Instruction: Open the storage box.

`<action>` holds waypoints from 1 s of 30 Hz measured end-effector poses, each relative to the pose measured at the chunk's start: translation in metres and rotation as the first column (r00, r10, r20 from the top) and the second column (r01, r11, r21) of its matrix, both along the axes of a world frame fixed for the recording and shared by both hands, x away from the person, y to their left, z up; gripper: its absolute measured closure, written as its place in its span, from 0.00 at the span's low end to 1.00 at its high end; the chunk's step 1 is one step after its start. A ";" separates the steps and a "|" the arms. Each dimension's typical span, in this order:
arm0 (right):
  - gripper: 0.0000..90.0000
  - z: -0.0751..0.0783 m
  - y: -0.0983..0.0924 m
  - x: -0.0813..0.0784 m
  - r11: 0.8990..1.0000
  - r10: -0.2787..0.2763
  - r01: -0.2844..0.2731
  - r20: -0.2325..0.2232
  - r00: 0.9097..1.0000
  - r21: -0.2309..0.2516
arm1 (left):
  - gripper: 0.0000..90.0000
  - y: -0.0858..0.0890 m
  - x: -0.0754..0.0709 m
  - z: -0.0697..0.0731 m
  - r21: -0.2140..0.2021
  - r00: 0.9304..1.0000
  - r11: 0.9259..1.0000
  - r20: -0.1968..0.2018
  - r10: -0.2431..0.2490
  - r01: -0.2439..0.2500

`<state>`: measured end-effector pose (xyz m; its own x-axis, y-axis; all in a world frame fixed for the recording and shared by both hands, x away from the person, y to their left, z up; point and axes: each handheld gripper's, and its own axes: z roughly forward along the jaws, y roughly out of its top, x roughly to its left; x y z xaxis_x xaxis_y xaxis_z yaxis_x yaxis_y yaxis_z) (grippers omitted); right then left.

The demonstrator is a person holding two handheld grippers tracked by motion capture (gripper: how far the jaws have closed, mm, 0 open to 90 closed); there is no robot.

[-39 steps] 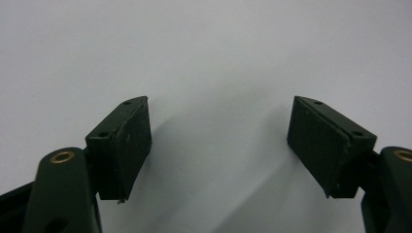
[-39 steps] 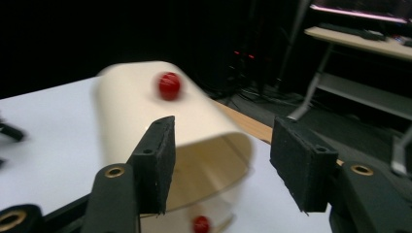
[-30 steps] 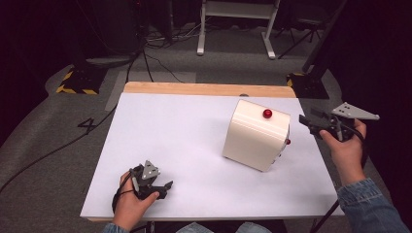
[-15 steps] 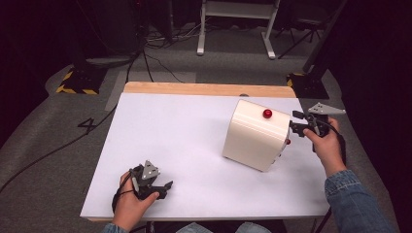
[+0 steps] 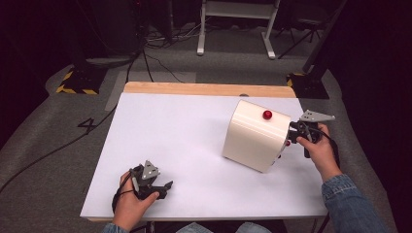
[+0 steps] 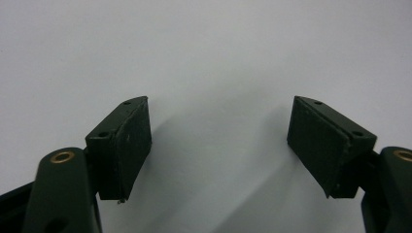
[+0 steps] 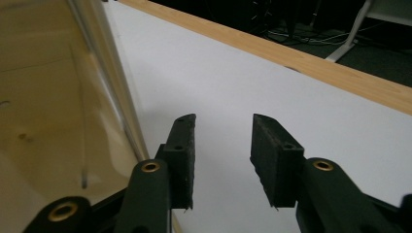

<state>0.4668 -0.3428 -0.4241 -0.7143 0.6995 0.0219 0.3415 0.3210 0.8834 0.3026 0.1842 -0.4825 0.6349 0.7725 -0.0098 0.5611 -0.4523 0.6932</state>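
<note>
While both hands hold black two-jaw grippers, left gripper at seven o'clock, jaws wide, empty, over the white table, right gripper narrowly parted, empty, beside the cream box at three o'clock.

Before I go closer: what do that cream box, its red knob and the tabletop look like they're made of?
Cream box: probably smooth plastic or enamelled metal; rounded corners, soft sheen, and the right gripper view shows a glossy side.
Red knob: looks like glossy plastic, with a small highlight; too small to be sure.
Tabletop: matte white surface, likely laminate or a sheet, on a board showing a bare wood-coloured strip along the far edge.
</note>
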 end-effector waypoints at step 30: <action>0.41 0.008 -0.006 -0.088 0.986 -0.167 0.166 -0.033 0.985 -0.029 | 0.27 0.000 0.000 0.000 -0.007 1.000 1.000 -0.011 0.002 -0.002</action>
<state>0.3787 -0.3493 -0.4157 -0.5865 0.8096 0.0250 0.4228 0.2797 0.8620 0.3031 0.1837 -0.4824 0.6333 0.7736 -0.0226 0.5696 -0.4461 0.6903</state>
